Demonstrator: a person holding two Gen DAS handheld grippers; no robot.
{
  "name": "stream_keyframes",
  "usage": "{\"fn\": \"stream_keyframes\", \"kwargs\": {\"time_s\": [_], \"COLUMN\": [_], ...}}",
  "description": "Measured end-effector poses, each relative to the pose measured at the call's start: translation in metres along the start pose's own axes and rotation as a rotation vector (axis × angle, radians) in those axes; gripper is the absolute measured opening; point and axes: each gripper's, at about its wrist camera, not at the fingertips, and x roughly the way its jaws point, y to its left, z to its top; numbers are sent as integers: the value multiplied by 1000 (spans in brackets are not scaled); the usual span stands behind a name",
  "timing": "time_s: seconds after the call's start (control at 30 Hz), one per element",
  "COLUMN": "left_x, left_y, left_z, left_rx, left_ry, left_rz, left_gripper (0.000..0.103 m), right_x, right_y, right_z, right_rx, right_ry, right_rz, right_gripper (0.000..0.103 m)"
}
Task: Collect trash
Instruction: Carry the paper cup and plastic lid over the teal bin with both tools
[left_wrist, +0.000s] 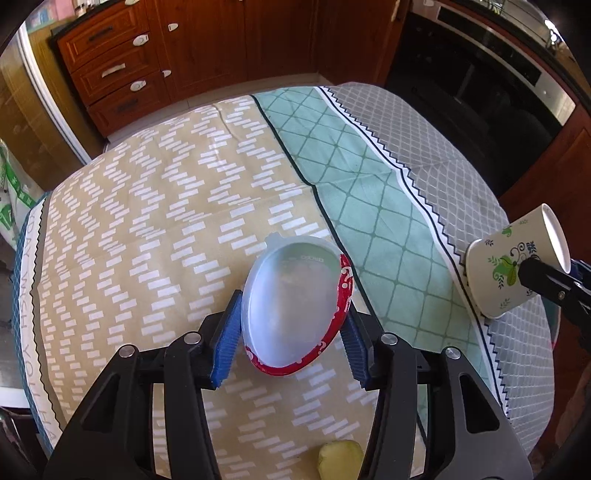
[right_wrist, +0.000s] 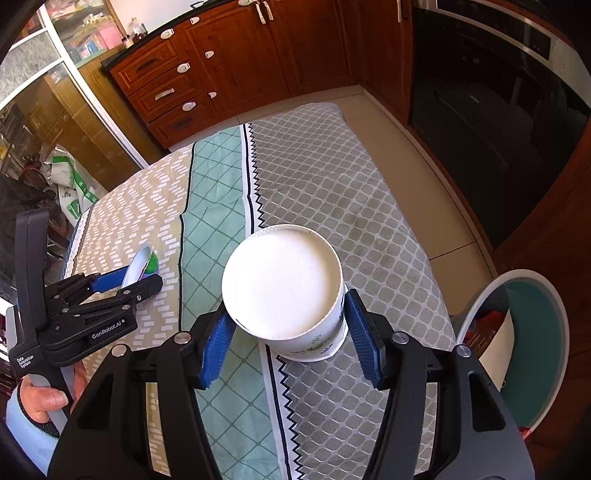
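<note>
My left gripper (left_wrist: 291, 328) has its blue ribbed pads (left_wrist: 227, 332) clamped on a red patterned bowl w/ a translucent white plastic lid (left_wrist: 291, 302). Bowl is tilted on edge, lid facing the cam, bottom rim looks to be just above or touching the tan part of the patterned tablecloth (left_wrist: 147, 221); can't tell which. Some food residue shows faintly through the lid.

My right gripper (right_wrist: 288, 332) has both blue pads (right_wrist: 364, 336) against the sides of a white paper cup w/ green floral print (right_wrist: 284, 284). Cup is tipped, open mouth toward the cam, base rim at the cloth on the grey lattice section, right by the zigzag border. From the left wrist cam the same cup (left_wrist: 513, 266) sits at the far right, leaning, w/ one black finger across its wall.

A yellowish food scrap (left_wrist: 340, 461) lies on the cloth near me, below the left fingers. A round bin w/ white rim and teal inside (right_wrist: 524, 347) stands on the floor just beside the table's right edge; something red inside, too hidden to ID. Wooden cabinets (right_wrist: 229, 59) and a black oven (right_wrist: 498, 110) behind.
</note>
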Motion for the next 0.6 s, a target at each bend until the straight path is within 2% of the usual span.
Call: {"fn": "stream_keyframes", "kwargs": {"time_s": [0.3,0.6], "left_x": [-70,-117], "left_y": [-36,-111], "left_z": [-37,-66], "left_rx": [35,126], "left_ry": [-36,-59], "left_rz": [-38,-90], "left_gripper": [52,52], "right_x": [-46,-114], "right_y": [-21,-87], "right_z": [-23,-62], "right_rx": [38,134], "right_ry": [-50,-128], "right_rz": [11,-18], "right_gripper": [56,56]}}
